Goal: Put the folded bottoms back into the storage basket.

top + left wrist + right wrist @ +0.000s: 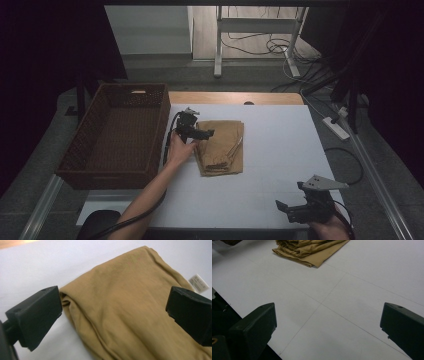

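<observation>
A folded tan garment (pixel 221 146) is seen at the centre of the high view, on the white table (pixel 280 165), just right of a brown wicker basket (pixel 117 132). The left gripper (pixel 192 129) is held over the garment's upper left edge, jaws spread wide around the cloth. The right gripper (pixel 300 207) is kept at the lower right, jaws apart, well clear of the garment.

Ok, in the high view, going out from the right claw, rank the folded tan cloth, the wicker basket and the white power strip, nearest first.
1. White power strip, off the table's right edge.
2. Folded tan cloth, mid-table, nearly as close as the strip.
3. Wicker basket, far left.
</observation>
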### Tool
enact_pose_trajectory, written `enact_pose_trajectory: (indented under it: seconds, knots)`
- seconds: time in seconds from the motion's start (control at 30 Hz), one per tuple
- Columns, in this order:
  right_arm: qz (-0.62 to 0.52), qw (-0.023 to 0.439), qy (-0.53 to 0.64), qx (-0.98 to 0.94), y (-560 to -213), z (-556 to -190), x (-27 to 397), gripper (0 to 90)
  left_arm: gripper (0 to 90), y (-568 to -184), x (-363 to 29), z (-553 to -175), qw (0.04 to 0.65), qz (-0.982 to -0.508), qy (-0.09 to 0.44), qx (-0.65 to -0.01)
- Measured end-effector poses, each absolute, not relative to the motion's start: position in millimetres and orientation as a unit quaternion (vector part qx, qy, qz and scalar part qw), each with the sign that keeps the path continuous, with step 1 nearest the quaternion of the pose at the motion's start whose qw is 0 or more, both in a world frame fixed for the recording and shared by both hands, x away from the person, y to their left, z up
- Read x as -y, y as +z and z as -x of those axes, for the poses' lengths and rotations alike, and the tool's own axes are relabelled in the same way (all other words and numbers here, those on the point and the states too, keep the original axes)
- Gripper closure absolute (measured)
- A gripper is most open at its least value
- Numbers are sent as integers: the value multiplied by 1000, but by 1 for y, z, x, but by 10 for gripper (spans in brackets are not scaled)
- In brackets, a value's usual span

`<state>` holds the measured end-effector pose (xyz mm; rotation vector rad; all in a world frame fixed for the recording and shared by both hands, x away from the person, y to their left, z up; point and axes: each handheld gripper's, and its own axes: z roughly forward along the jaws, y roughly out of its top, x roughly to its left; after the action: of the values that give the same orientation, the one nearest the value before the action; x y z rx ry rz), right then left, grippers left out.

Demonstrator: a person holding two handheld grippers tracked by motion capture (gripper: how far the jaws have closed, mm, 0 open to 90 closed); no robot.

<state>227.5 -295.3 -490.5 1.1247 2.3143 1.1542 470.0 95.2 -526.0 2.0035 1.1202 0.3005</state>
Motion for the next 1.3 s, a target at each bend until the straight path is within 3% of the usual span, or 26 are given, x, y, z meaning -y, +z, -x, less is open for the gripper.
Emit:
enact_pose_trajectory:
  seconds: [0.17,0.43,0.93,1.03,1.3]
  knots:
    - [-393,159,405,-810,-491,-228,295,15,0,-527,-92,-481,362,-809,137,-442]
    - [-391,159,403,-812,-491,-228,295,15,22,-531,-103,-496,344,-798,132,-477]
    - [-393,159,403,-811,-491,-228,295,15,166,-548,-112,-504,312,-803,153,-484]
    - [-395,159,406,-809,-491,-228,296,15,247,-548,-111,-503,316,-807,150,-475]
    - [-392,157,414,-806,-489,-228,297,15,638,-549,-104,-496,348,-817,137,-439]
